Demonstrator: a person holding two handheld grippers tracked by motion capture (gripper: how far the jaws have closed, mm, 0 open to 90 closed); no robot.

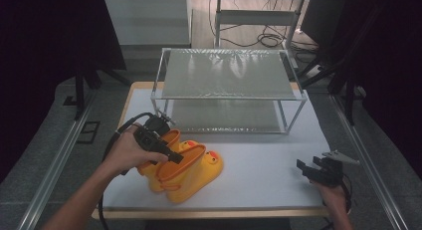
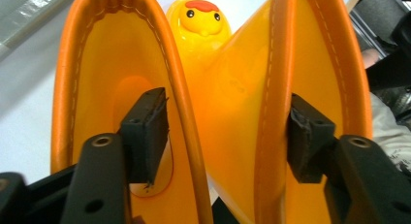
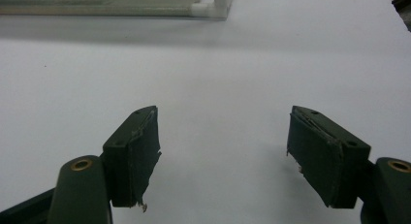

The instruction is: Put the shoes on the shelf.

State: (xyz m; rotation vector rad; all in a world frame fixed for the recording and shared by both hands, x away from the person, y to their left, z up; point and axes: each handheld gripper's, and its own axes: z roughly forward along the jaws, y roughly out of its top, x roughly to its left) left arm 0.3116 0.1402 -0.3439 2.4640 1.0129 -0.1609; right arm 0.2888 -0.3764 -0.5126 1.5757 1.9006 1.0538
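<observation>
Yellow duck boots (image 1: 186, 171) on their sides, toes rightward; left gripper (image 1: 175, 158) wide across both cuffs, right gripper (image 1: 307, 169) wide, empty.

White table (image 1: 259, 165) bears yellow boots (image 1: 186, 170) and wire rack (image 1: 229, 90).

Left gripper (image 2: 225, 136) jaws wide apart, 1 inside each of 2 yellow boots (image 2: 232, 103).

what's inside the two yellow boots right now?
One jaw of the open left gripper sits inside each yellow boot, straddling their adjoining walls. Otherwise there is bare orange lining; the toe ends are hidden by the shafts.
</observation>
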